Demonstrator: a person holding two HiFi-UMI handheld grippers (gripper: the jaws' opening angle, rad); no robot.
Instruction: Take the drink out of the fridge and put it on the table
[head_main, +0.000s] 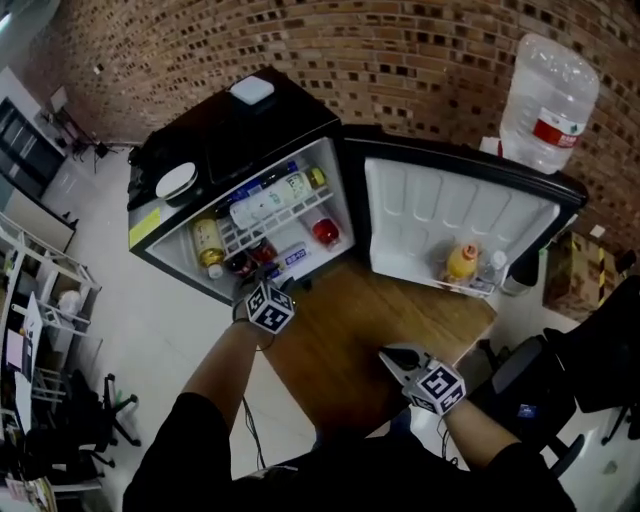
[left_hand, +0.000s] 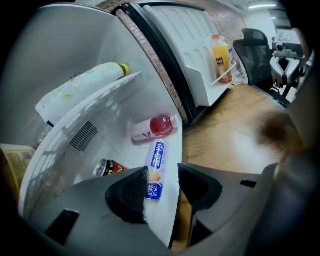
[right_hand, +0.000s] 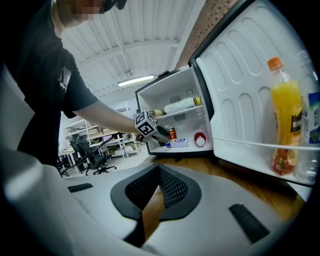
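Blue-and-white drink on the fridge floor, framed by the parted left gripper.
It lies on its side at the fridge's front edge, just beyond the spread jaws, not clamped between them; a red bottle lies deeper in the fridge. The right gripper, jaws closed on nothing, hovers over the wooden table outside the fridge.

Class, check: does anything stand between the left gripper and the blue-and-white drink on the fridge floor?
Nothing visible does. The left gripper, jaws open, faces the blue-and-white drink; dark can and red bottle lie aside.
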